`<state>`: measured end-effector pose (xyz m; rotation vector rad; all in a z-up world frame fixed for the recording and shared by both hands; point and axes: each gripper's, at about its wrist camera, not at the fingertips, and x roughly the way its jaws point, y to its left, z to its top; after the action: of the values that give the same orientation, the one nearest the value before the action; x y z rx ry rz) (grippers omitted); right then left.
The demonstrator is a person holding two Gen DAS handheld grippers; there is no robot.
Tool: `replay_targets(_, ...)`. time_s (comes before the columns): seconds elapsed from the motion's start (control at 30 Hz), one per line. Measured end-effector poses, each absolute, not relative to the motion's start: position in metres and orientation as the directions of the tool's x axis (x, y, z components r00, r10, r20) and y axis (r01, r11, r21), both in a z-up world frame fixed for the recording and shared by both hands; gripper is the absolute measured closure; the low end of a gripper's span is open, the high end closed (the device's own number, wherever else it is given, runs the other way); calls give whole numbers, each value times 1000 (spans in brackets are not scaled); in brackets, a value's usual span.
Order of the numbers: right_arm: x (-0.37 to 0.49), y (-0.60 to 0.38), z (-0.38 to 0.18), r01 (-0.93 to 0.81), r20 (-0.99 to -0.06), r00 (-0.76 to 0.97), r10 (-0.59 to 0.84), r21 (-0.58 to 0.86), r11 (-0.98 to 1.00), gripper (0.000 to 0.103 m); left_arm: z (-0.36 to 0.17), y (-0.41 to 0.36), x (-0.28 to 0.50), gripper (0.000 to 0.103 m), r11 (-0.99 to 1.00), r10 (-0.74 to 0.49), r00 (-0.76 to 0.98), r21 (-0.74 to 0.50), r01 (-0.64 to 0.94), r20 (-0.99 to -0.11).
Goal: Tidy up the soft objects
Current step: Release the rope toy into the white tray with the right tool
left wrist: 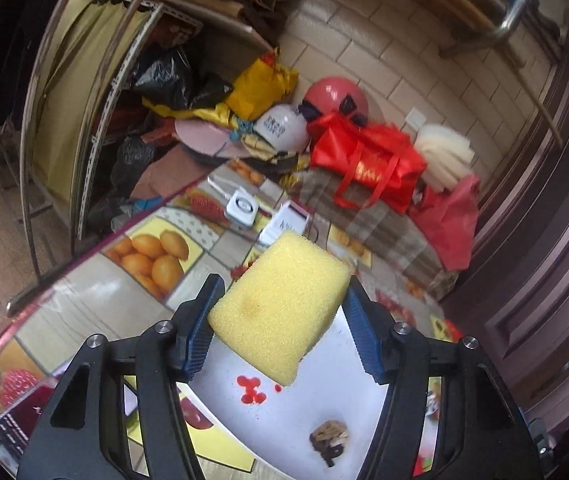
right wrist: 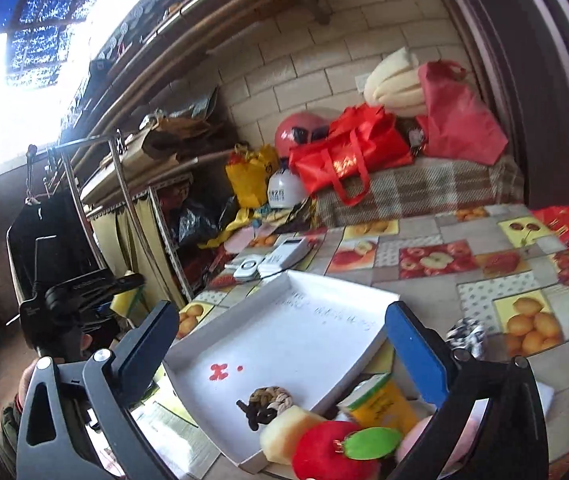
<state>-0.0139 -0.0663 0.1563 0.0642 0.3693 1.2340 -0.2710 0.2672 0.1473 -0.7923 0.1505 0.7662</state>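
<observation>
A person's left black two-finger gripper with blue ribbed pads (left wrist: 280,312) pinches a yellow rectangular foam sponge (left wrist: 280,308) by its two sides, its fingers closed partway onto the block and holding it aloft over a shallow white cardboard tray (left wrist: 364,392), apparently so it can be lowered inside with the other soft things. The tray, the largest item in play, sits on a table covered by a fruit-print plastic cloth (right wrist: 484,272); on its floor lies only a small knotted rope toy of tan and dark brown cord (right wrist: 266,400), beside a red ink-like stain (right wrist: 217,371). In the right wrist view the left gripper and its sponge (right wrist: 122,300) appear off the table's left edge, so the block looks to be approaching the tray rather than in it. The right black gripper with blue pads (right wrist: 280,344) hangs over the tray's near end with its fingers spread wide and nothing between them, seemingly waiting its turn. Crowded against the tray's near corner, outside its wall, are a red plush apple with a green leaf (right wrist: 332,454), a pale yellow foam cube (right wrist: 284,432) and a yellow carton with a white and green top (right wrist: 380,402), probably next to be sorted. A black-and-white patterned soft item (right wrist: 466,336) rests apart on the cloth to the right.
</observation>
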Motion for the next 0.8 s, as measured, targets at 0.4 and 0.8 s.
replay_targets(0.4,28,-258,248,-687,52,718,694,210,695,0,317,262,-544,40,110,982,170,-481,-870,-84)
replay_targets(0.8,41,-358,261,-517,216,856,470,345,783,0,318,155,-869,40,-698,593,-798,-565,-441,-110)
